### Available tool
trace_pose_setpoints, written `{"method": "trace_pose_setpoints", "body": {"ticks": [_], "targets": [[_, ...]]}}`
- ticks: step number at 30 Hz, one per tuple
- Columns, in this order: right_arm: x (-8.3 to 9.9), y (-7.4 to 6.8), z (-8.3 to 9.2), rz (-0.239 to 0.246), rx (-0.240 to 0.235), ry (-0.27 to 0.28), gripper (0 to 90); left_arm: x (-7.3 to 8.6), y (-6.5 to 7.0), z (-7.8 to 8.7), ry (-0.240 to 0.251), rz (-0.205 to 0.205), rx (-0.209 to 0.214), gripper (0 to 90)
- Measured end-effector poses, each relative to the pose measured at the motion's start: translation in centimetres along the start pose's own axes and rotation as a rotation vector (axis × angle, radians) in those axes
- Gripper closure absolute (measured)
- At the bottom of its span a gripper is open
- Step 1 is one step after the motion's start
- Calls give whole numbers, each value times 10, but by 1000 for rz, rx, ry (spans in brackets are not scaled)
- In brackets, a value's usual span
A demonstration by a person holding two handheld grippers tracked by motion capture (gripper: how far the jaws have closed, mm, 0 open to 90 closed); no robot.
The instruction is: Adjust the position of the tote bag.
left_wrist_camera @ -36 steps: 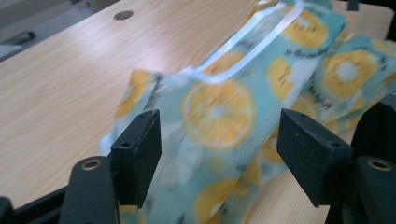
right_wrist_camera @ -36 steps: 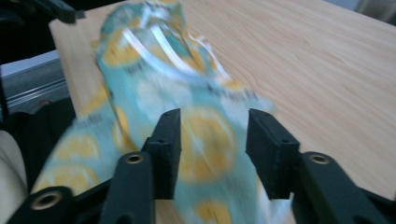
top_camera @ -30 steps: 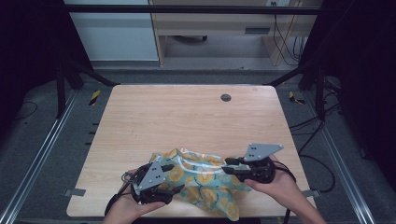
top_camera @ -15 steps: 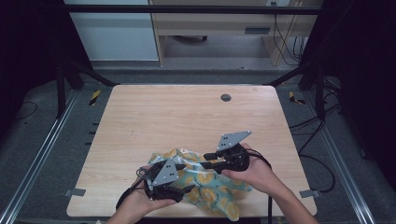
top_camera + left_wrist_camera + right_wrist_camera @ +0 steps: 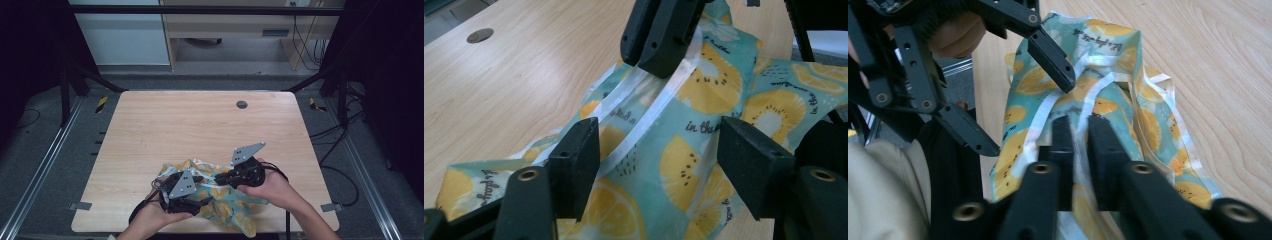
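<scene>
- A crumpled teal cloth [image 5: 220, 197] printed with yellow citrus slices and edged in white ribbon is lying at the near edge of the wooden counter [image 5: 200, 125], between the person's two hands.
- The right hand-held gripper [image 5: 1079, 131] is pinching a raised fold of the cloth along its white ribbon [image 5: 1087, 107]; its jaws have just been closing and are now standing nearly together with the fabric caught between them.
- The left hand-held gripper [image 5: 656, 150] is hovering low over the cloth with its jaws standing well apart, fabric lying between them but neither pad pressing on it.
- In the left gripper view, the right hand-held gripper's jaws are showing just ahead, clamped on the ribbon.
- A small dark round grommet [image 5: 242, 104] is sitting in the counter's far side, well apart from the cloth.
</scene>
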State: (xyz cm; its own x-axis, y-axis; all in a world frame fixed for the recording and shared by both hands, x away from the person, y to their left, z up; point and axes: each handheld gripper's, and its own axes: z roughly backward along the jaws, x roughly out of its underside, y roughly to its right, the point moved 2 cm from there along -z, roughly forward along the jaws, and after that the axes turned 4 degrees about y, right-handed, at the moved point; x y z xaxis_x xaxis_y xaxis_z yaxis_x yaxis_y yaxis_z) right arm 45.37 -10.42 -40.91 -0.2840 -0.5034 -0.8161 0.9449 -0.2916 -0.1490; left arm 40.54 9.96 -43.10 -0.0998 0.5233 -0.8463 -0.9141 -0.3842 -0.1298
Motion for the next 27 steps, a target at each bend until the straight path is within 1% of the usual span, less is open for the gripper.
{"method": "trace_pose_setpoints", "body": {"ticks": [1, 2, 4, 6, 8, 10, 11, 12, 13, 15, 17, 18, 19, 21, 22, 23, 24, 25, 27], "targets": [[0, -1, 0, 6, -6, 4, 891, 0, 1, 0, -2, -9, 4, 356], [0, -1, 1, 18, -7, 5, 900, -1, 2, -1, 4, -6, 9, 363], [0, -3, 1, 27, -12, 10, 900, -1, 5, -1, 12, -10, 10, 392], [-2, -4, 2, 33, -11, 13, 900, -3, 6, -1, 22, -23, 8, 418], [-4, -5, 3, 43, -14, 22, 900, -4, 7, -1, 28, -28, 7, 469], [-6, -5, 5, 43, -9, 27, 900, -6, 8, 0, 39, -50, -8, 568], [-7, -5, 5, 50, -8, 30, 900, -6, 9, 1, 41, -59, -2, 616], [-7, -5, 6, 48, -5, 31, 900, -7, 10, 1, 45, -59, 4, 693], [-8, -5, 6, 48, -4, 32, 900, -7, 11, 2, 50, -68, -4, 734], [-9, -4, 7, 54, 0, 33, 900, -8, 14, 4, 70, -76, 6, 850], [-10, -2, 7, 55, 8, 34, 900, -8, 19, 6, 83, -87, 25, 895], [-11, -1, 8, 54, 15, 37, 900, -9, 22, 7, 86, -91, 43, 900], [-11, 0, 8, 55, 20, 42, 900, -9, 25, 9, 84, -101, 44, 900], [-13, 4, 10, 53, 34, 52, 900, -7, 32, 10, 63, -113, 60, 900], [-15, 5, 11, 52, 41, 57, 900, -6, 35, 11, 59, -127, 61, 900], [-16, 7, 12, 56, 51, 59, 900, -4, 37, 11, 51, -138, 53, 900], [-18, 9, 13, 55, 61, 61, 900, -1, 41, 11, 43, -124, 84, 900], [-20, 11, 14, 54, 67, 68, 900, 1, 41, 11, 47, -146, 64, 900], [-24, 14, 16, 53, 88, 74, 900, 9, 43, 10, 30, -116, 88, 900]]}}
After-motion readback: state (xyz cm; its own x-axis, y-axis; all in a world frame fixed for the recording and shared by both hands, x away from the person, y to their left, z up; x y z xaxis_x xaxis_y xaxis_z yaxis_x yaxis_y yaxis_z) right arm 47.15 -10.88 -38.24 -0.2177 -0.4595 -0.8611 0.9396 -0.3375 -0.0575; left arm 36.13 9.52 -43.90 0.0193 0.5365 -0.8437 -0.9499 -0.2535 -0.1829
